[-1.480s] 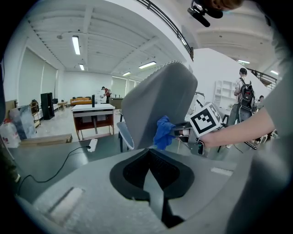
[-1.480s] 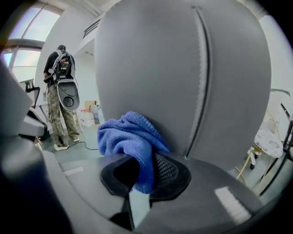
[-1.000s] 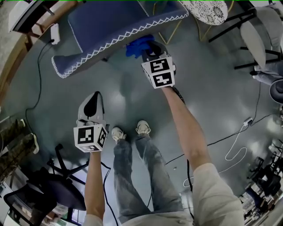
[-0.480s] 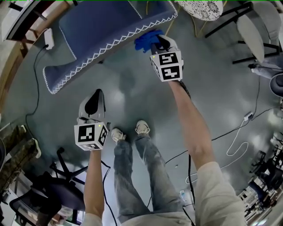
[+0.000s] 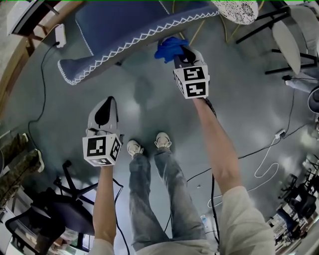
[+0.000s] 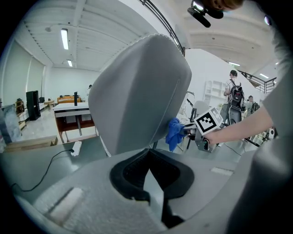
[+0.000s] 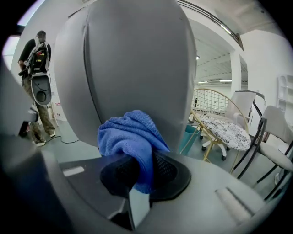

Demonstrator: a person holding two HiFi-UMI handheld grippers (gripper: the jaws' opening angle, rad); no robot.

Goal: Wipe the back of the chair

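The chair's back [image 5: 134,30] is blue with white trim in the head view and looks grey in the left gripper view [image 6: 137,91] and right gripper view [image 7: 137,68]. A bunched blue cloth [image 5: 168,48] [image 7: 130,137] [image 6: 174,133] presses against its lower right side. My right gripper [image 5: 178,52] [image 7: 137,176] is shut on that cloth. My left gripper [image 5: 106,107] [image 6: 151,178] hangs lower left, apart from the chair, jaws shut with nothing in them.
A white patterned seat on gold legs [image 5: 232,10] [image 7: 226,125] stands right of the chair. A black office chair [image 5: 60,209] is at lower left. Cables [image 5: 264,169] and a power strip [image 5: 62,36] lie on the floor. A person with a backpack [image 7: 36,59] stands behind.
My right gripper has slid the cloth a little to the right along the chair's back. The left gripper has stayed about where it was.
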